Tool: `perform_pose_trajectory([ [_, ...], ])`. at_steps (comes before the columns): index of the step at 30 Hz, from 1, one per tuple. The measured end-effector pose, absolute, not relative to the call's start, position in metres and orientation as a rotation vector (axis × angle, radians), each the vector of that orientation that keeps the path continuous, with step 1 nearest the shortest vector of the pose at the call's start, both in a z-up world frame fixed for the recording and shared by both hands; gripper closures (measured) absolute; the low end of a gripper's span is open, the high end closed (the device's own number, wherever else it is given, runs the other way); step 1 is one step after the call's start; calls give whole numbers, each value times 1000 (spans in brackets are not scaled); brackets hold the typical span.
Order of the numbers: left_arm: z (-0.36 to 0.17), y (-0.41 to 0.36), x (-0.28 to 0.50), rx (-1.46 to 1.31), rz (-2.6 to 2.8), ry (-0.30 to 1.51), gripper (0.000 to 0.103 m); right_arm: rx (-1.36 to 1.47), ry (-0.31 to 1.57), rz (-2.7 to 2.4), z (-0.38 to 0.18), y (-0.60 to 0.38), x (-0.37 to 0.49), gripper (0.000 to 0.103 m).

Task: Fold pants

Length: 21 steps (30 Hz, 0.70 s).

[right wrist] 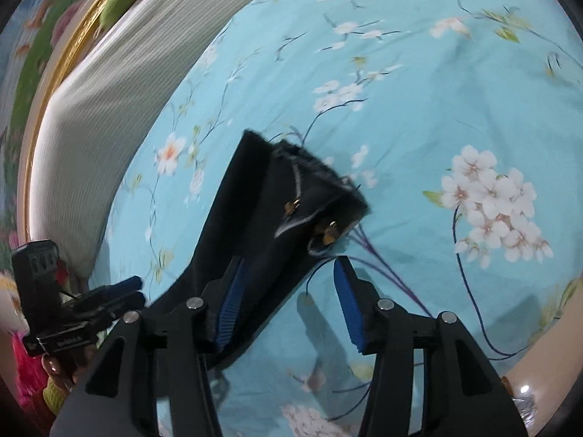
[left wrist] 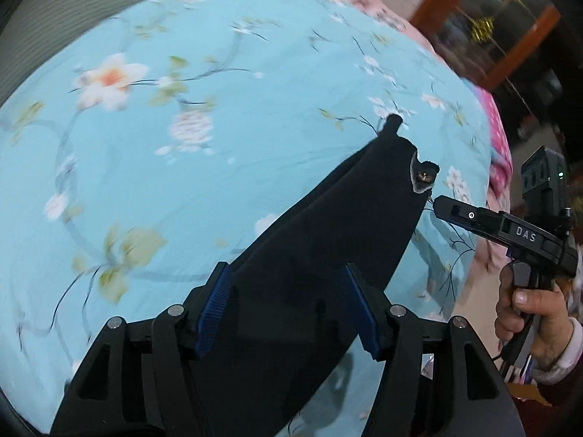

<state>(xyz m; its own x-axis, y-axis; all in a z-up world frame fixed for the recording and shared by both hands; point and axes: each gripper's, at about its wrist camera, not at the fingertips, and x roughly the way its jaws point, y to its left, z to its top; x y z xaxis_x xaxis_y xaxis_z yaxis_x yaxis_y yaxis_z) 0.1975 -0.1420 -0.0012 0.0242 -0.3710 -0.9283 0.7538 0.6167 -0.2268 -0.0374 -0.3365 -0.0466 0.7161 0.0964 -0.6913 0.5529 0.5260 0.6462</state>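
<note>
The black pants point(left wrist: 328, 225) lie as a long strip on the blue flowered bedsheet point(left wrist: 182, 182). Their waistband end with a metal button point(right wrist: 328, 233) shows in the right wrist view. My left gripper point(left wrist: 288, 302) is open, its blue pads either side of the black cloth. My right gripper point(right wrist: 291, 302) is open too; the pants point(right wrist: 255, 240) edge lies between its pads, nearer the left one. The right gripper also shows in the left wrist view point(left wrist: 437, 202), just beside the waistband corner. The left gripper shows at the left of the right wrist view point(right wrist: 131, 291).
A grey ribbed pillow point(right wrist: 109, 91) lies along the far side of the bed. Pink bedding point(left wrist: 495, 145) sits at the bed's right edge. A wooden cabinet with glass point(left wrist: 492, 18) stands beyond.
</note>
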Motion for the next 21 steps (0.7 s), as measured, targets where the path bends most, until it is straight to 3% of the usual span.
perform_pose_trajectory([
  [9, -40, -222, 223, 459, -997, 1372, 40, 1135, 676, -296, -73, -363, -24, 52],
  [11, -46, -239, 228, 470, -1017, 1385, 40, 1138, 666, -283, -74, -367, -22, 71],
  [12, -49, -249, 230, 477, -1026, 1389, 40, 1131, 674, -286, -74, -370, -21, 88],
  [19, -63, -303, 238, 488, -1127, 1421, 44, 1162, 649, -209, -75, -376, -35, 90],
  [21, -64, -312, 237, 489, -1158, 1423, 57, 1151, 653, -199, -74, -377, -36, 90],
])
